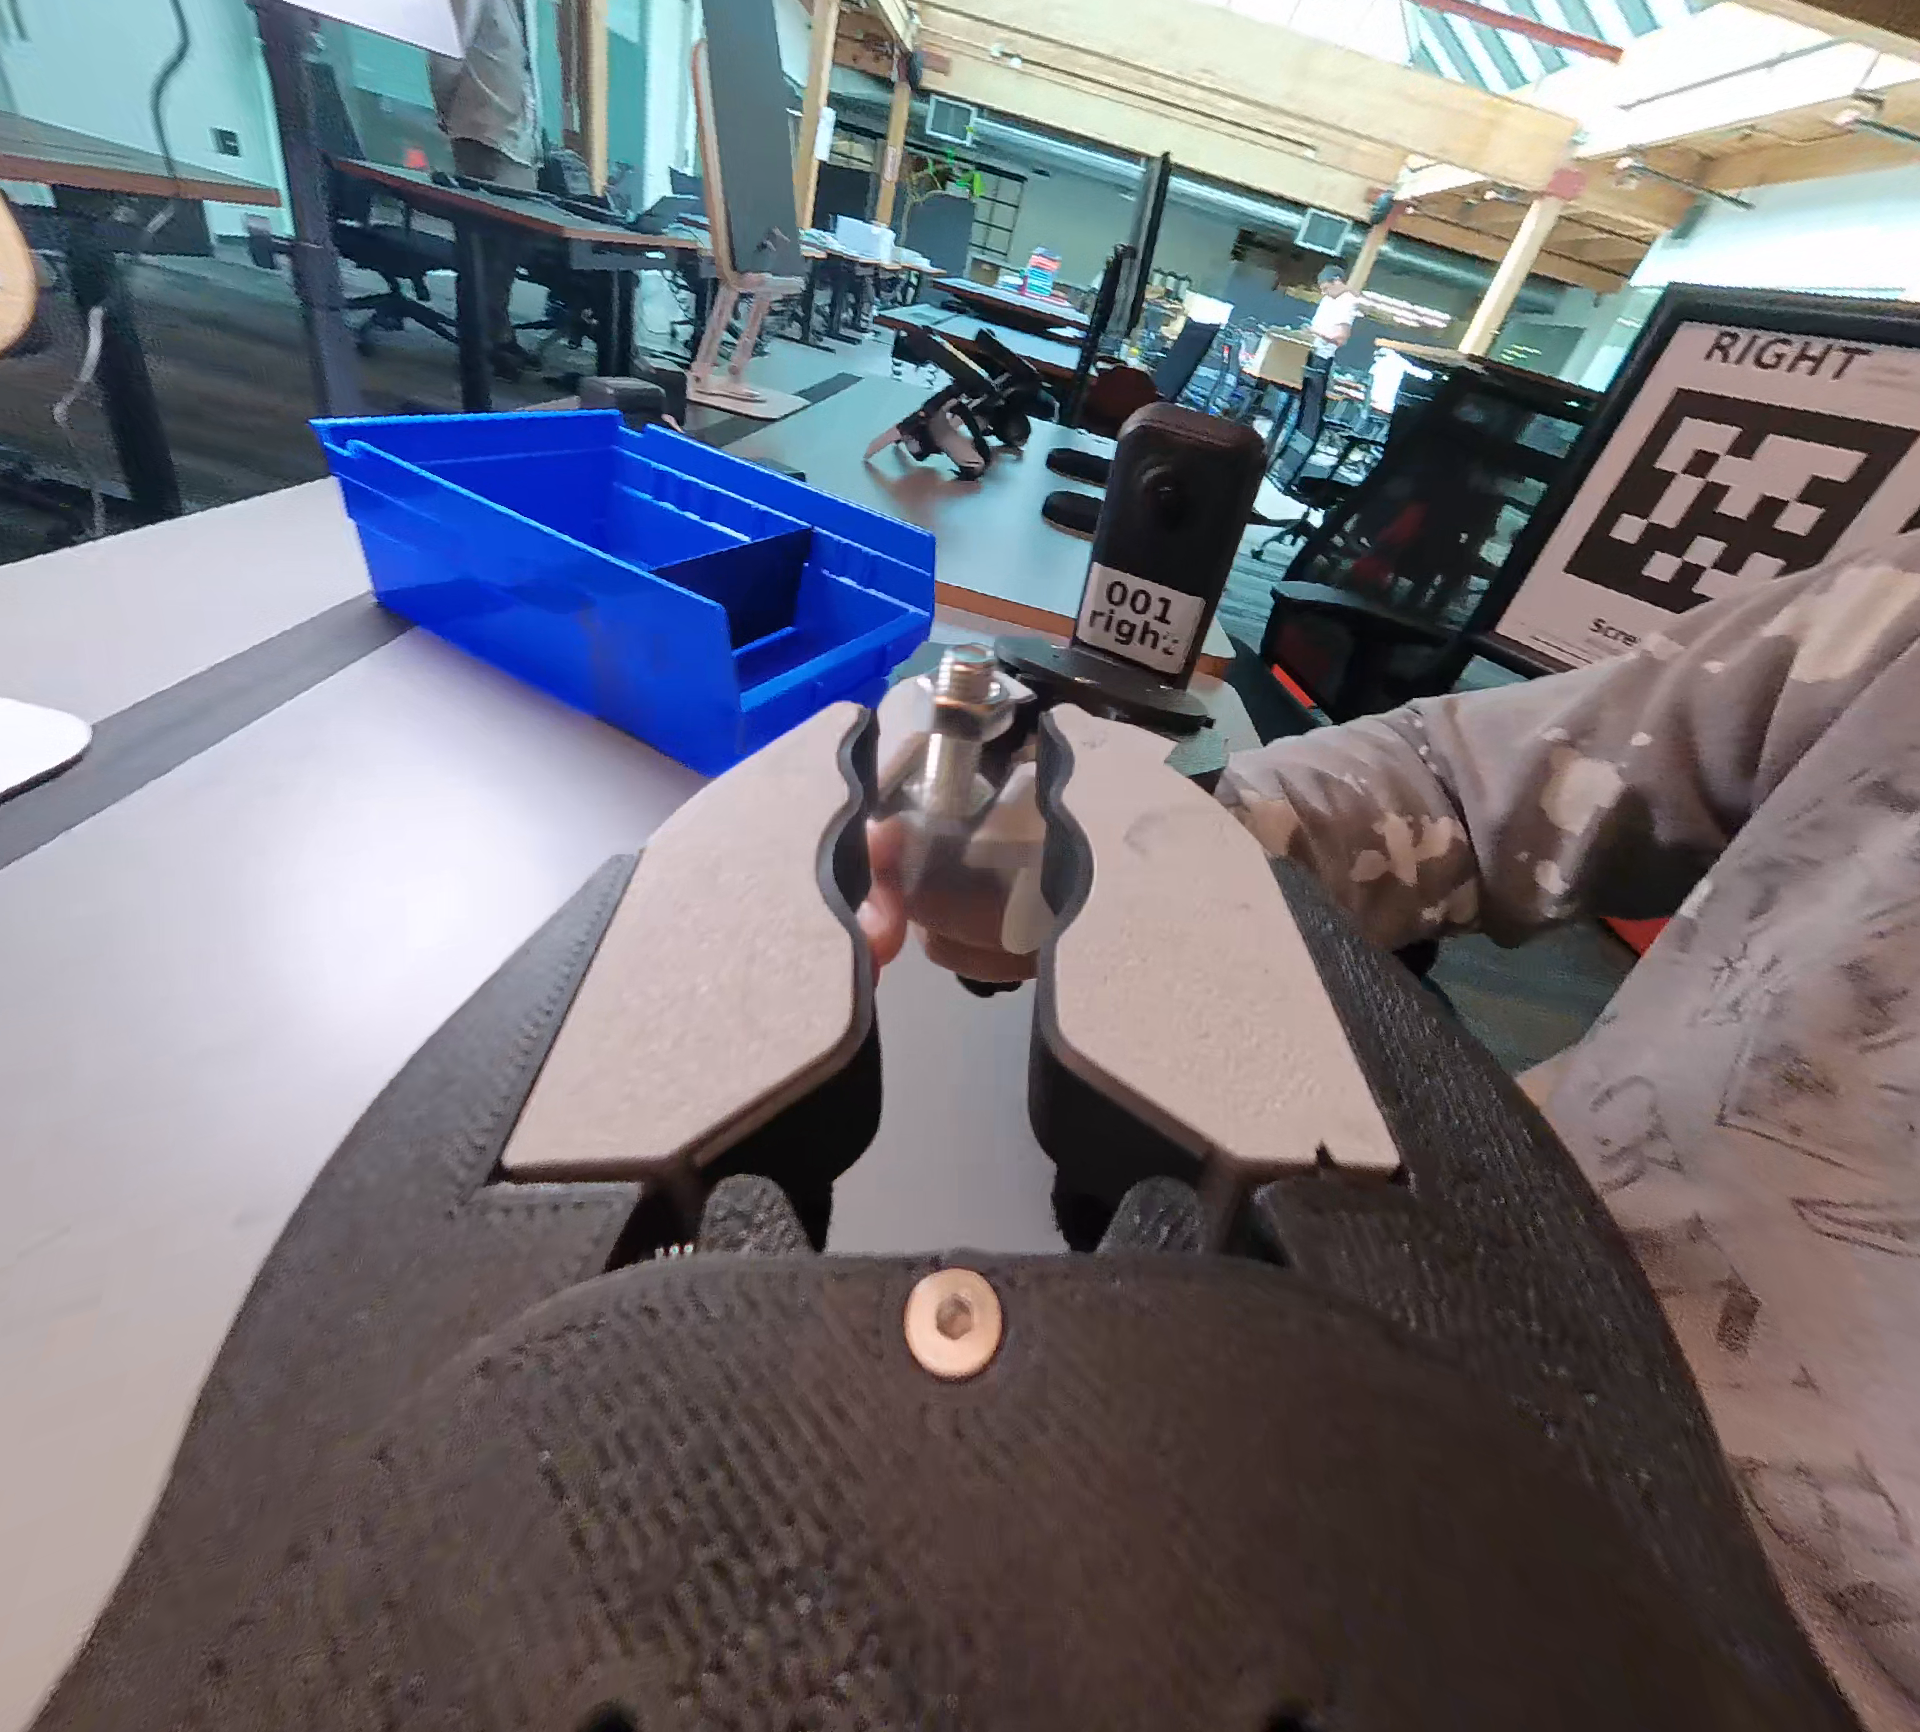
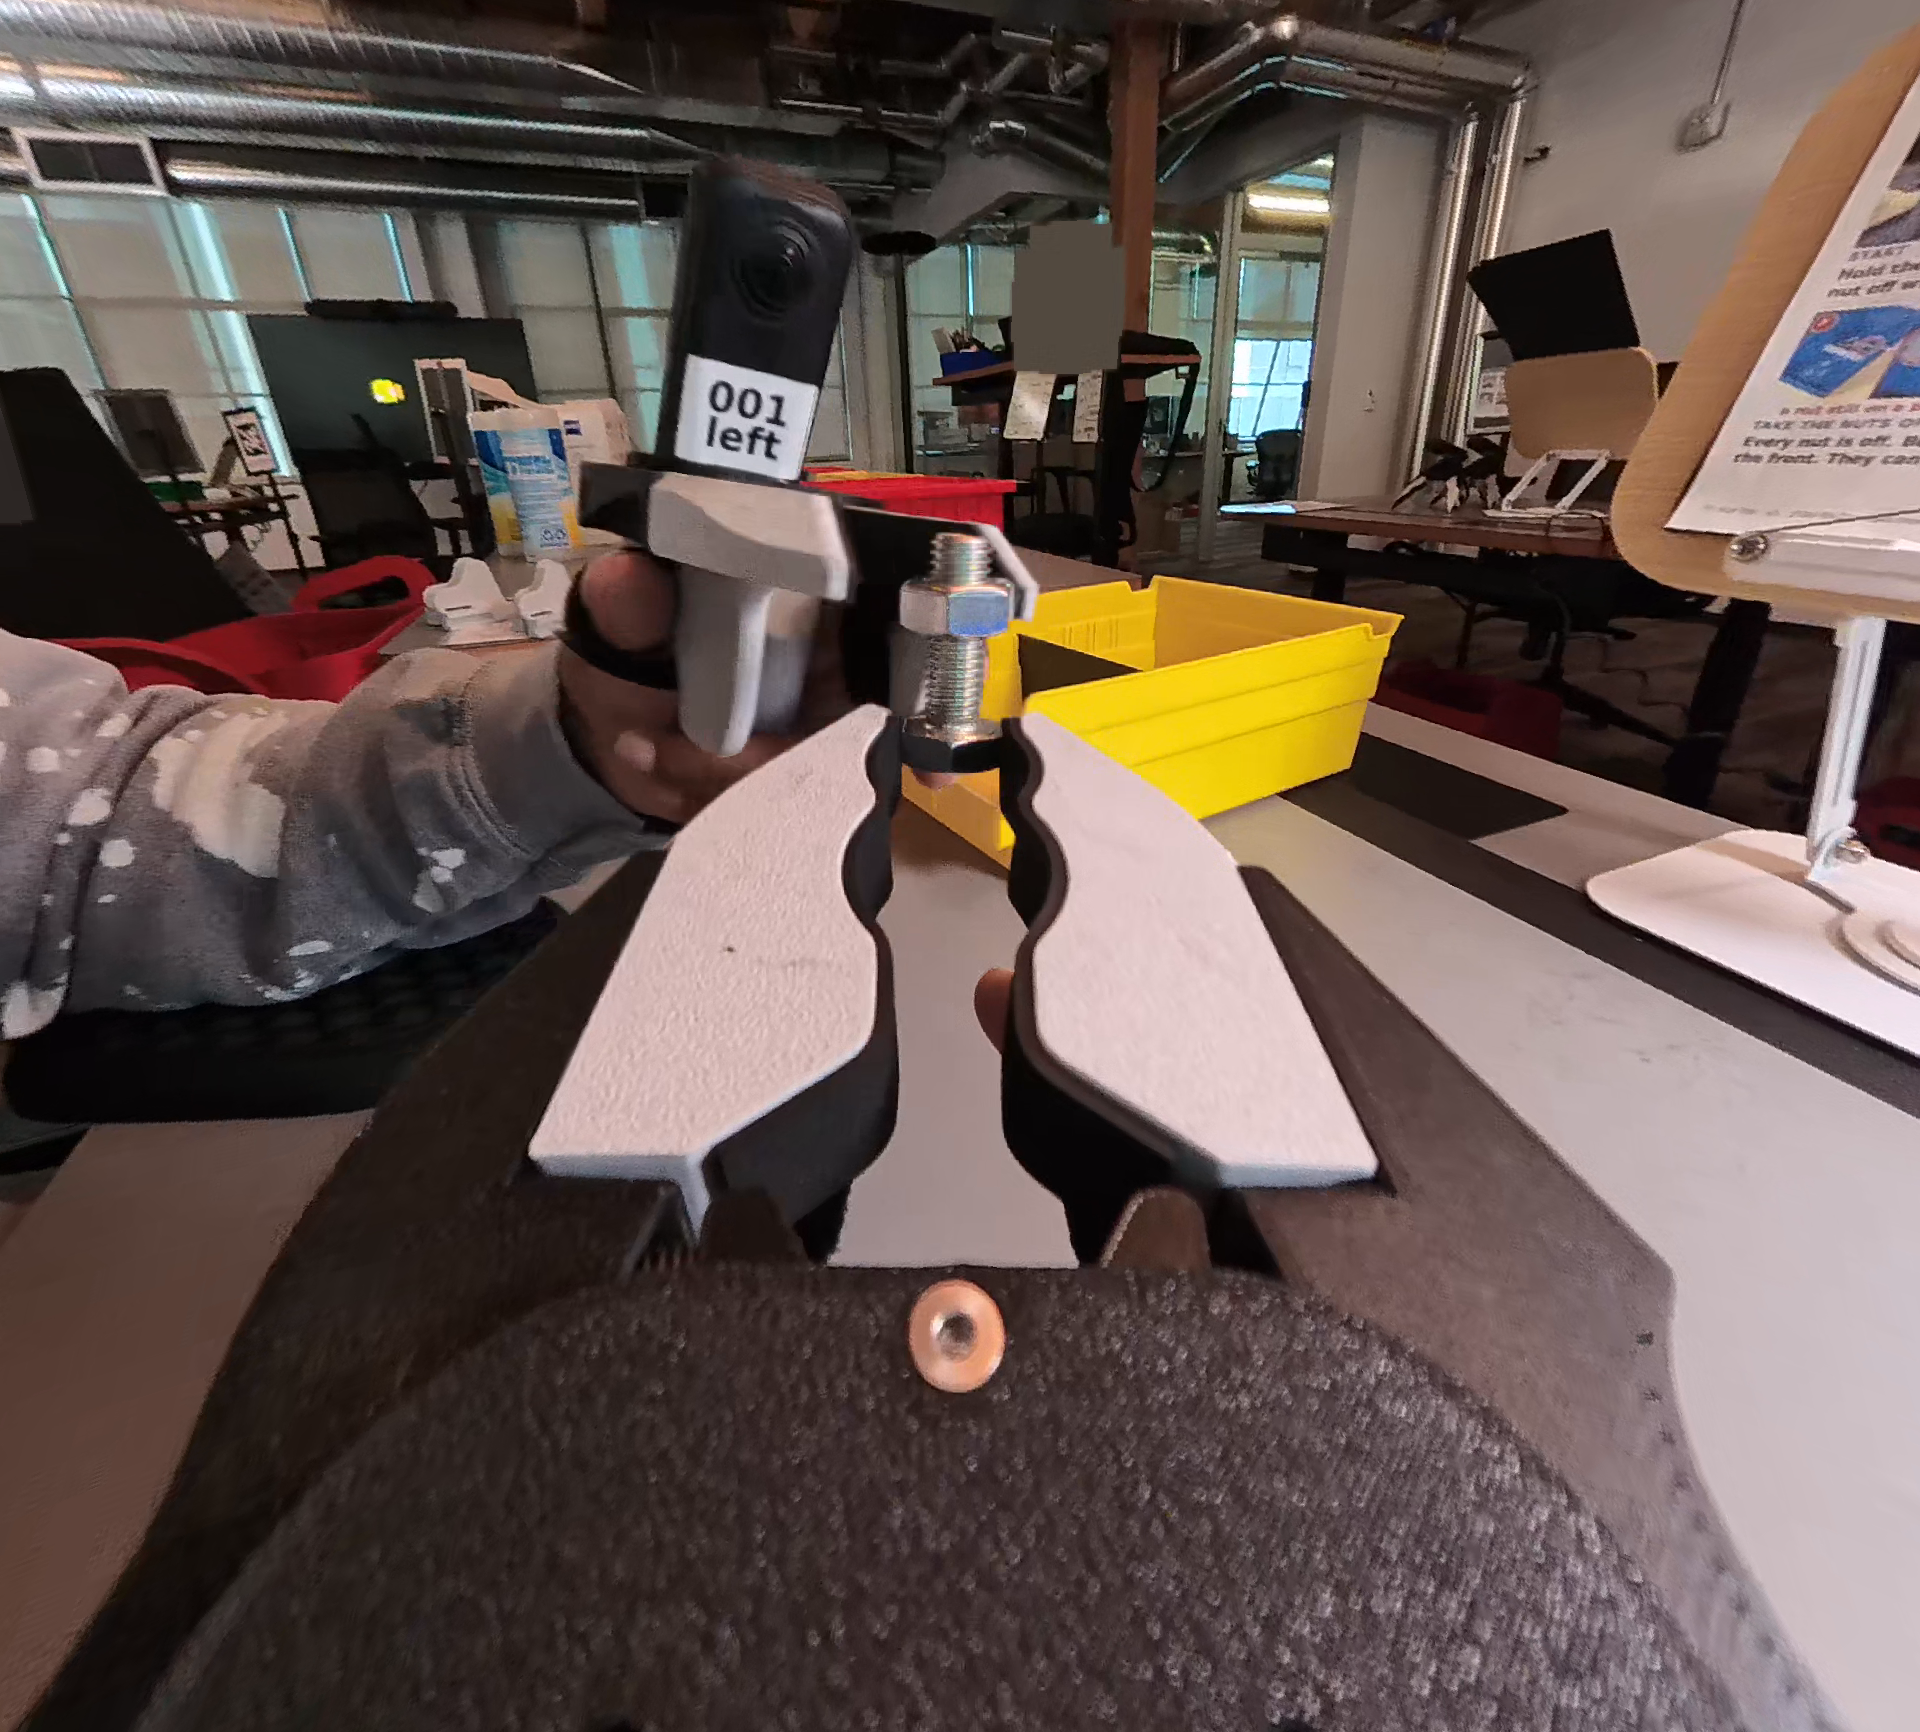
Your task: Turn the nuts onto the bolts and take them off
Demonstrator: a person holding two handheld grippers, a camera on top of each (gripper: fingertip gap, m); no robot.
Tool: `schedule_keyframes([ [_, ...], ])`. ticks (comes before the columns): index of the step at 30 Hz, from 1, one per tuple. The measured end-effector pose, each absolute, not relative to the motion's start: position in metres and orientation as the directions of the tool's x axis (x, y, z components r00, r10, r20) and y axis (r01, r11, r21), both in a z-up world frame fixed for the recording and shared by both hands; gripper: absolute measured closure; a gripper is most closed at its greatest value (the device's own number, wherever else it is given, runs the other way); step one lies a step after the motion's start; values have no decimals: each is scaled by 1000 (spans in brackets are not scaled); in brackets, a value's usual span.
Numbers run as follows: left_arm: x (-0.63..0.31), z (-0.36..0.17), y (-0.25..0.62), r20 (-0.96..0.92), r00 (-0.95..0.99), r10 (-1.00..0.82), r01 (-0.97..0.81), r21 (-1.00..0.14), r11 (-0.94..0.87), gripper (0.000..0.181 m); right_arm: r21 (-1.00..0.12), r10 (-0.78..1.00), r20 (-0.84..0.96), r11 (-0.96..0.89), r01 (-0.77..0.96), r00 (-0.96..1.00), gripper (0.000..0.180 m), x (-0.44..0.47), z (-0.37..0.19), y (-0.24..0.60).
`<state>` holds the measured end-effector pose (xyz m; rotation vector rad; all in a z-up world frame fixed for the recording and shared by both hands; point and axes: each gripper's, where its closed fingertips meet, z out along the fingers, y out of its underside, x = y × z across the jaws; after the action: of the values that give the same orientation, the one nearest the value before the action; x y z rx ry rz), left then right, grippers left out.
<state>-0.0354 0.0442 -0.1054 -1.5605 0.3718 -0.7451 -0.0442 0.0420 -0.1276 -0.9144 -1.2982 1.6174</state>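
Blue bin [image 1: 623, 570] left; yellow bin [image 2: 1195, 695] ahead — tabletop [image 1: 312, 851] between.

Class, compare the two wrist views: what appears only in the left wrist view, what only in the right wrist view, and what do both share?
Only the left wrist view shows the blue bin on the table and a board with a black-and-white square marker. Only the right wrist view shows the yellow bin, a red bin behind it, and an instruction sheet on a stand. Both show the bolt with its nut near the tip, the right claw shut on the bolt's head, the left claw around the nut, and the grey table.
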Motion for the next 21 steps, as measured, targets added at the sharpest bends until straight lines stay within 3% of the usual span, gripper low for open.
schedule_keyframes([
  [4, -41, -109, 49, 223, 773, -594, 165, -975, -151, 156, -978, 928, -37, -110, -177, -371, 161, -43, -126, 42],
  [5, -52, -113, 53, 236, 809, -538, 172, -971, -167, 171, -973, 920, -41, -125, -192, -390, 162, -41, -123, 42],
  [16, -37, -110, 48, 235, 757, -610, 177, -972, -155, 155, -978, 931, -30, -102, -180, -363, 162, -44, -126, 41],
  [17, -40, -110, 48, 241, 762, -601, 180, -970, -162, 155, -976, 931, -35, -111, -188, -364, 162, -43, -124, 42],
  [18, -50, -113, 52, 251, 796, -551, 185, -967, -174, 169, -969, 922, -42, -130, -208, -384, 162, -40, -121, 42],
  [21, -61, -117, 53, 233, 825, -514, 169, -971, -170, 166, -964, 919, -36, -136, -230, -392, 162, -37, -113, 41],
])
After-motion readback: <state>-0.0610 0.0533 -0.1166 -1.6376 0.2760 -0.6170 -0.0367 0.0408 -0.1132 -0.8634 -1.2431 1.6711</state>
